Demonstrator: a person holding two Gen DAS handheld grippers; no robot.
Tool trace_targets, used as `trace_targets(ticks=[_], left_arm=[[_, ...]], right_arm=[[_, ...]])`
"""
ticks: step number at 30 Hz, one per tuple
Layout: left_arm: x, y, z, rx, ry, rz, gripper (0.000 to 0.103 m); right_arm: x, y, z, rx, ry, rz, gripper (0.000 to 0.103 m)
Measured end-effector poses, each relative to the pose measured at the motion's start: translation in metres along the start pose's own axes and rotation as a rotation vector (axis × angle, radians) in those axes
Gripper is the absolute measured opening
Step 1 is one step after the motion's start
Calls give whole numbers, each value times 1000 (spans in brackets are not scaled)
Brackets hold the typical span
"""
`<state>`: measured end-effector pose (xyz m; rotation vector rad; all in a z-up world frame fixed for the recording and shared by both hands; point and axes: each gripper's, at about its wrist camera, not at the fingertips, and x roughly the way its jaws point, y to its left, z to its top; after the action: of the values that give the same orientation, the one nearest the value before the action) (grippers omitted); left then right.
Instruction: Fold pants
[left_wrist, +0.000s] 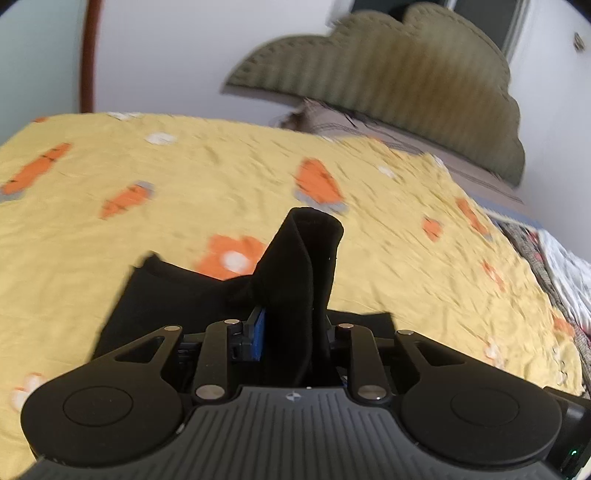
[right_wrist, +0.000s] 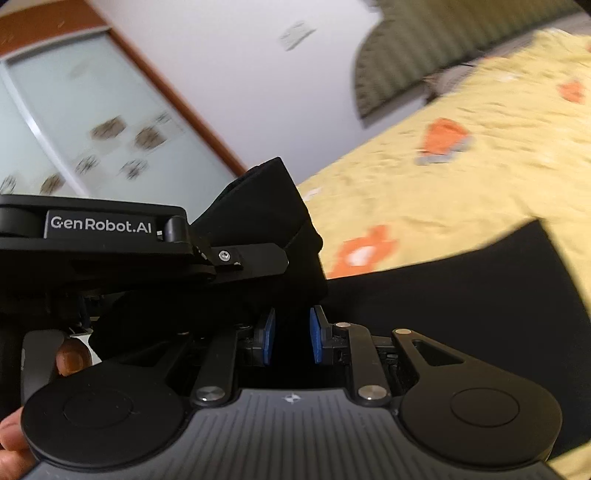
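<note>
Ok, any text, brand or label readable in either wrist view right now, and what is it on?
"GenRobot.AI": white lettering on the side of the left gripper, seen in the right wrist view.
A small white logo mark on each gripper's body, no letters.
No text visible on the black pants or the yellow bedspread.

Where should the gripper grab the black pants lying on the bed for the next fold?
Take the black pants at the free corner lying flat on the yellow bedspread, coming in low from the bedspread side; that edge is exposed and unheld.
</note>
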<state>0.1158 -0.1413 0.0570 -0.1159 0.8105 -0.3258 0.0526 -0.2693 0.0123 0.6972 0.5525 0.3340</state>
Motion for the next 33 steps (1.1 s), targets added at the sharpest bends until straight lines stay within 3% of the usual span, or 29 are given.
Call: trace_targets(ticks=[10,14,16,18,20,22,25,27,28,31,33], left_arm=[[59,-76,-22,108,71,-53,27],[77,-88,-24,103,93,-68,39],[89,-88,-23,84,138,-97,48],[95,-79,-21,22,179,-180,56],[91,-70,-18,-41,187,-248,56],[82,-62,-11,-57,170,-257,59],[65,-42,0,-28,97,-206,71],[57,-25,7,13,47,-121,77],[55,-17,10,44,21,-65,77],[62,7,19,133,6,92,77],[71,23,23,129,39,116,77]], right_arm=[[-30,-61,9,120,-44,-154,20],[-41,-84,10,155,-66,-187,20],[-51,-89,13,156,-103,-213,20],[-66,-97,17,150,-144,-249,21],[-79,-104,20,147,-178,-294,21],[-91,-108,22,122,-205,-372,21],[-99,-112,26,109,-219,-394,26],[-96,-110,31,86,-209,-353,47],[-92,-109,35,70,-201,-330,65],[-71,-100,47,3,-160,-264,69],[-51,-100,54,25,-107,-218,68]])
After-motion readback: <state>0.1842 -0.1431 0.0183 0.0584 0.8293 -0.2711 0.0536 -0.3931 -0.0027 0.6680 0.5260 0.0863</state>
